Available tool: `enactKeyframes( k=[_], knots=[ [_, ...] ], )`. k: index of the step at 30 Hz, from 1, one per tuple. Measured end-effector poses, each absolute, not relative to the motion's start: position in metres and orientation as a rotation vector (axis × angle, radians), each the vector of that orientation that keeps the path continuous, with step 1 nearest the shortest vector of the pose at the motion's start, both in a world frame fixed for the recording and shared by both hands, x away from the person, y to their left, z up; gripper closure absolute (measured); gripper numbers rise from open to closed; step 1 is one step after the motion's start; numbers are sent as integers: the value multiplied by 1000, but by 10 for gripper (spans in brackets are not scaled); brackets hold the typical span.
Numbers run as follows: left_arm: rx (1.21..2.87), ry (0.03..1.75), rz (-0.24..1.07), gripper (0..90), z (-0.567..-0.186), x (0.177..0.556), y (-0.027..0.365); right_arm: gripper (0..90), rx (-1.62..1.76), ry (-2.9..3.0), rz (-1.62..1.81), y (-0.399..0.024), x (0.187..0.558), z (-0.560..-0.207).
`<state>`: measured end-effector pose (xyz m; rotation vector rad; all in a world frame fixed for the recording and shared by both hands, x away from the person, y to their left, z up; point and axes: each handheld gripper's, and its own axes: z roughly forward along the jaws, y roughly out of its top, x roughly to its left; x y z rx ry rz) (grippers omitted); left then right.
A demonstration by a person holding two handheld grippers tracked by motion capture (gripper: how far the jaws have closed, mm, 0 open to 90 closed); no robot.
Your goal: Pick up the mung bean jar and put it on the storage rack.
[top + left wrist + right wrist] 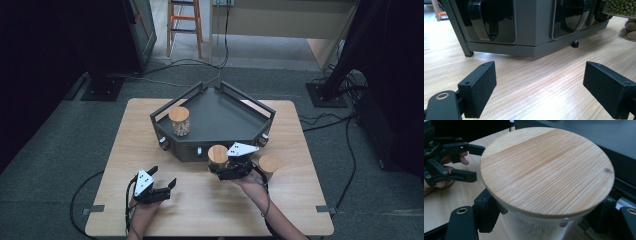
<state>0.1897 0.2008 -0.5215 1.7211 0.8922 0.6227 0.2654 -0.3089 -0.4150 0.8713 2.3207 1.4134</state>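
My right gripper [218, 169] is shut on a glass jar with a round wooden lid [217, 153], just in front of the dark grey tray [220, 117]. In the right gripper view the lid [546, 167] fills the middle, and the black fingers [486, 210] press the glass on both sides of my right gripper [545, 221]. In the left gripper view this jar, holding green beans [621, 7], hangs clear of the table. My left gripper [164, 178] stands open near the front left, nothing between the pads [480, 87] of the left gripper [541, 85].
A second lidded jar [179, 120] stands inside the tray at its left. A third jar [268, 164], with brownish lumps [629, 30], stands on the table right of my right hand. The tray's front wall [531, 22] carries black knobs. Cables lie on the floor.
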Motion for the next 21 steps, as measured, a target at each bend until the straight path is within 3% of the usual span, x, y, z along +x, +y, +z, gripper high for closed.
enactKeyframes(
  k=[21],
  knots=[
    [1721,891,628,114,-522,189,200,253,830,2325,1388,-300,273,-397]
  ],
)
